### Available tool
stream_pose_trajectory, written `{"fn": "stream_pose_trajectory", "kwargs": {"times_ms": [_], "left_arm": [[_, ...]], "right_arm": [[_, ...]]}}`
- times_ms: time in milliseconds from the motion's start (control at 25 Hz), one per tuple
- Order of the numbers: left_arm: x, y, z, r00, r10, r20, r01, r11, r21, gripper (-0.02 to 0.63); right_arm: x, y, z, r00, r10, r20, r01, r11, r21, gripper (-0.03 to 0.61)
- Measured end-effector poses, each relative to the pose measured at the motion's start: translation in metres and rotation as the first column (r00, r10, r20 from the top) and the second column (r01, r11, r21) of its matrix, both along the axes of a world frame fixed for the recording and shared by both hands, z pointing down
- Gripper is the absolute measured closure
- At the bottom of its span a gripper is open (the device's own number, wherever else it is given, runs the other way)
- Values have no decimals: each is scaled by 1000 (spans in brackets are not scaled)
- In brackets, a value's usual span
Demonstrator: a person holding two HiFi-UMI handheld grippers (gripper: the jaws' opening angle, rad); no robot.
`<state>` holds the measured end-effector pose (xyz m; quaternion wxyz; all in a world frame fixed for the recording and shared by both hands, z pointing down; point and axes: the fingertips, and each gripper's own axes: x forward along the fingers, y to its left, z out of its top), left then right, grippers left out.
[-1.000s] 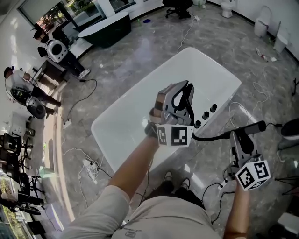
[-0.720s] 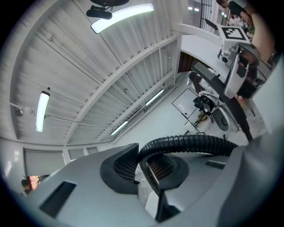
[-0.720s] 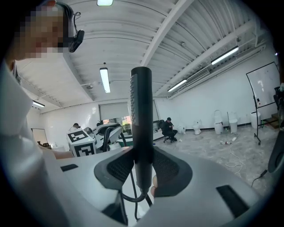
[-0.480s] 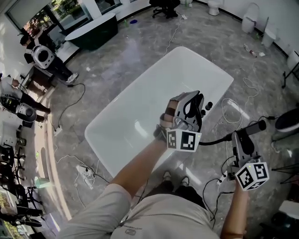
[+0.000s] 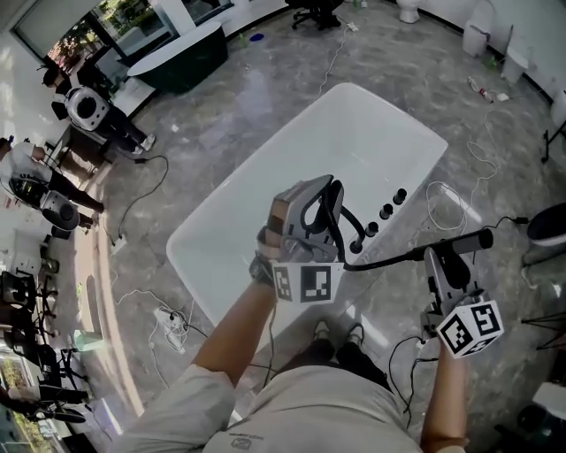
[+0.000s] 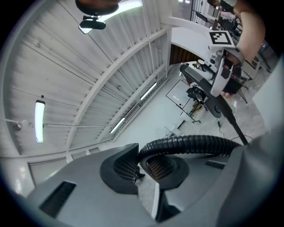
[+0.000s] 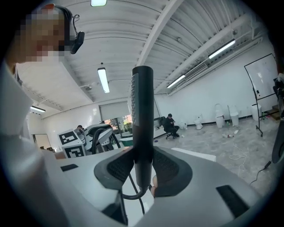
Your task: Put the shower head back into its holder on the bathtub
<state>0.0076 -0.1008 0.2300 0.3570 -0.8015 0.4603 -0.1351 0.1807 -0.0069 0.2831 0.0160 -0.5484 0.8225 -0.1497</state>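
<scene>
Grey marble floor [image 5: 239, 115] carries a tangle of cables [image 5: 170, 320]; a dark bathtub [image 5: 181, 57] stands far off, and farther right possibly an office chair [image 5: 317, 11].

Bright overhead light; fisheye edges seemingly soft.

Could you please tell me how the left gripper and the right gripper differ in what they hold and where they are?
The left gripper is shut on the ribbed black hose; the right gripper is shut on the shower head. In the head view the left gripper sits over the bathtub, the right gripper beside it, over the floor. Both are shut, on parts of one shower set.
</scene>
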Motion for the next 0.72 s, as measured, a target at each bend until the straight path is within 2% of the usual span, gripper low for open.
{"fn": "stream_pose_trajectory", "kwargs": {"times_ms": [120, 280, 560, 720], "left_arm": [[-14, 3, -14, 999, -46, 22, 45, 999, 25, 554], [-19, 4, 9, 998, -67, 9, 67, 997, -37, 554], [8, 4, 63, 996, -34, 82, 42, 994, -104, 554], [7, -4, 70, 994, -36, 104, 48, 992, -115, 554]], "right_arm": [[-12, -8, -3, 998, -55, 8, 55, 998, 10, 440], [-23, -17, 4, 994, -105, -14, 105, 994, 8, 440], [-9, -12, 14, 996, -79, -35, 78, 997, -24, 440], [-8, -14, 17, 997, -76, -32, 75, 997, -29, 440]]}}
